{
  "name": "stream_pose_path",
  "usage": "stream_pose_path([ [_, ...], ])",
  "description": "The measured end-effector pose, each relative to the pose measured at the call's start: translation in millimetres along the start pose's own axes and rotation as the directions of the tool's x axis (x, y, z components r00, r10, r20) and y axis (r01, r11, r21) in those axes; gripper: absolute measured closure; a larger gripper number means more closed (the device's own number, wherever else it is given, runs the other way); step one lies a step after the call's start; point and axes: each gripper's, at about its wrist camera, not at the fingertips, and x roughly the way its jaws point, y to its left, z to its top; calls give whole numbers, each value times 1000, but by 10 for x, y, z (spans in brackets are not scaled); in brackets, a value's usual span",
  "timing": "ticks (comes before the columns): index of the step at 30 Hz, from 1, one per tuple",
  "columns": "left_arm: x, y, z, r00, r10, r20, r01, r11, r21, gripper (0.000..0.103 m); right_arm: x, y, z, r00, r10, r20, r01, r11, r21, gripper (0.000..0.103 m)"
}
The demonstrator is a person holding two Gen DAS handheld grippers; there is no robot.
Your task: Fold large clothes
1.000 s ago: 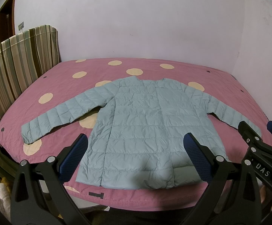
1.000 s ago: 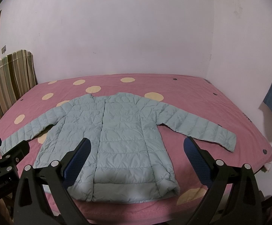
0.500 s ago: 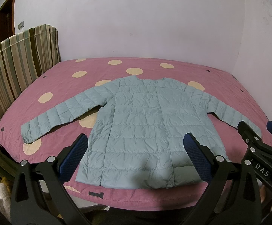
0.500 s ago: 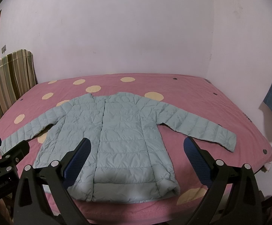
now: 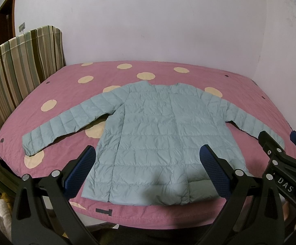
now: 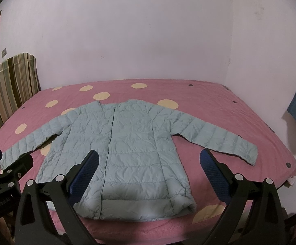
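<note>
A pale-blue quilted puffer jacket [image 5: 158, 134] is spread flat, sleeves outstretched, on a pink polka-dot bedspread [image 5: 188, 75]; both the left gripper [image 5: 148, 169] and the right gripper [image 6: 148, 171] are held wide apart, empty.

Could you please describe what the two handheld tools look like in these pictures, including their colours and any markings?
Both match: the left tool and right tool have matte black angular frames with silver round bolt heads. Each finger carries a dark blue pad with a fine dotted texture. Seen from the left camera, the right tool's side bears white letters "DAS"; seen from the right camera, the left tool's side reads "GenRobot.AI". No cables or sleeves show.
</note>
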Motion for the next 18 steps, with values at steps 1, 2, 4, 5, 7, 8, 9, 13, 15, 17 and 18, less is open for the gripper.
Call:
stream_pose_path([
  [1, -3, 1, 2, 1000, 0, 0, 0, 1000, 0, 2, -1, 3, -3, 1000, -1, 0, 1, 1000, -1, 5],
  [2, -2, 0, 1, 1000, 0, -1, 0, 1000, 0, 2, -6, 7, 0, 1000, -2, -1, 2, 1000, -1, 5],
  [4, 11, 10, -45, 1000, -1, -1, 1, 1000, 0, 2, -8, 13, 4, 1000, 0, -2, 0, 1000, 1, 5],
  [5, 28, 15, -57, 1000, -1, -2, 1, 1000, 0, 2, 6, 29, -10, 1000, 0, -4, 0, 1000, 1, 5],
  [7, 25, 22, -64, 1000, -1, -5, 1, 1000, 0, 2, 10, 34, -9, 1000, -1, -6, 1, 1000, -1, 5],
  [8, 29, 25, -70, 1000, -1, -6, 1, 1000, 0, 2, 93, 15, -35, 1000, -1, -9, 1, 1000, -1, 5],
  [9, 39, 34, -78, 1000, -1, -8, 1, 1000, -1, 2, 103, 16, -39, 1000, -1, -11, 1, 1000, -1, 5],
  [13, 160, -13, -166, 1000, -3, -20, 3, 1000, -1, 2, 144, 18, -20, 1000, 0, -23, 0, 1000, -3, 5],
  [15, 195, 4, -130, 1000, -4, -30, 4, 1000, -2, 2, 175, 24, -12, 1000, -1, -31, 1, 1000, -5, 5],
  [17, 243, 13, -102, 999, -5, -42, 4, 1000, -2, 2, 220, 23, -12, 999, -1, -40, 0, 1000, -6, 5],
  [18, 273, 16, -97, 999, -4, -47, 4, 1000, -2, 2, 258, 16, -5, 999, -1, -48, 0, 1000, -4, 5],
])
